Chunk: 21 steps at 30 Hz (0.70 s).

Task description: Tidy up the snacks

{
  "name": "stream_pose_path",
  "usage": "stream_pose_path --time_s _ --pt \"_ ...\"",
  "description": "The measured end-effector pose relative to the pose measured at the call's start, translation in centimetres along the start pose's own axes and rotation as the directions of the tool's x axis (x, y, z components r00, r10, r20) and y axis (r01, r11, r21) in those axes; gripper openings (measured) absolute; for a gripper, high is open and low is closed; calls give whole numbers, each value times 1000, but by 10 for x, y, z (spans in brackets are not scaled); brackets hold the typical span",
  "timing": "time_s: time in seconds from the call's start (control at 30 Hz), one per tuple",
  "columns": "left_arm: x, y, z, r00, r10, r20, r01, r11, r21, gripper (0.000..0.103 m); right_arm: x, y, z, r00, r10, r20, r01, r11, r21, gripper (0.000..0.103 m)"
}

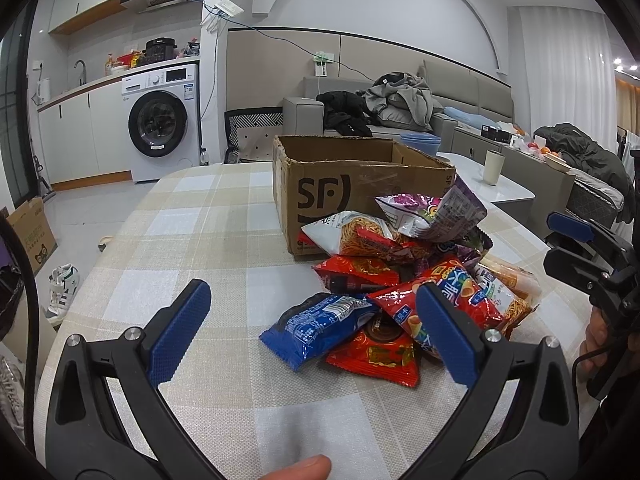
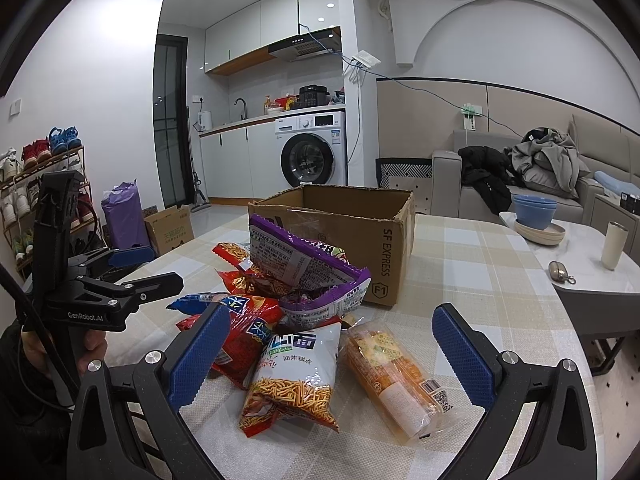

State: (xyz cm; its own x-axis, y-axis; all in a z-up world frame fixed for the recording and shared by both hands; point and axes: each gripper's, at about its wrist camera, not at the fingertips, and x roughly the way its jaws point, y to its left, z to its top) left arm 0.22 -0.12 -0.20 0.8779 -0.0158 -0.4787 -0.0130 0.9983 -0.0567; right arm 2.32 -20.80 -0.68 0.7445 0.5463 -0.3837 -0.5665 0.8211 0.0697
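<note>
A white front-loading washing machine (image 2: 311,148) stands under the kitchen counter, below a range hood (image 2: 306,46). A black cooker (image 2: 314,96) sits on top of the counter. A grey sofa (image 1: 404,116) carries a heap of dark and grey clothing (image 1: 394,98). The low white side table (image 2: 580,256) holds stacked blue bowls (image 2: 535,206), a cream tumbler (image 2: 613,245) and a small metal object. A shoe rack (image 2: 24,184) lines the left wall. A purple bag (image 2: 122,216) stands beside a small floor carton (image 2: 170,230). A white sneaker (image 1: 62,288) lies on the floor.
</note>
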Motion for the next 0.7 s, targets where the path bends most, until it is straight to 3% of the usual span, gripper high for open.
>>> stream_pose_path --time_s 0.5,0.7 --pt "-1 -2 1 1000 5 -3 -5 1000 -2 102 7 2 -3 1000 1 -16 -1 1000 4 103" --pt "7 -6 3 999 -2 -42 1 1000 -5 102 9 1 -3 999 -2 -44 3 1000 9 103"
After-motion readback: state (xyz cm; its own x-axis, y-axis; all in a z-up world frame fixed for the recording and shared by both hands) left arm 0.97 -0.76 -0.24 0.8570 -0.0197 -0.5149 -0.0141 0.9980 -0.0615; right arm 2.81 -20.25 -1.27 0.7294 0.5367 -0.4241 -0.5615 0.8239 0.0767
